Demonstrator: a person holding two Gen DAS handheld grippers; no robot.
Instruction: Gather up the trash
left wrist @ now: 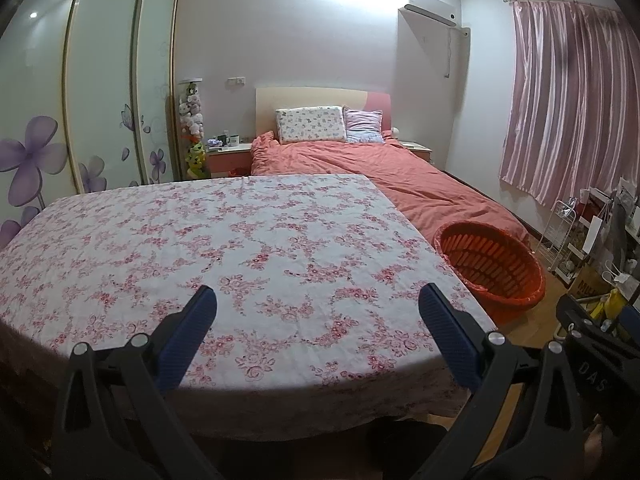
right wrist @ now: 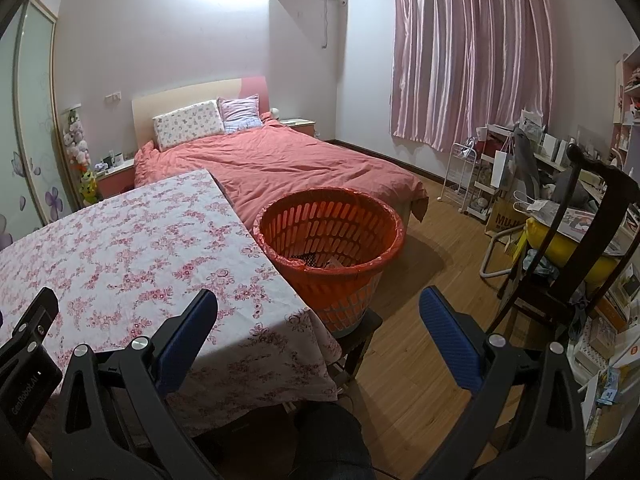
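An orange slatted basket with an orange liner stands on a low stool to the right of the table; some scraps of trash lie at its bottom. It also shows in the left wrist view. My left gripper is open and empty above the near part of the floral tablecloth. My right gripper is open and empty, in front of the basket by the table's right edge. No loose trash shows on the cloth.
A bed with a red cover lies behind the table. A dark wooden chair loaded with a yellow cushion and papers, a white rack and cluttered bags stand at the right. Wardrobe doors line the left wall.
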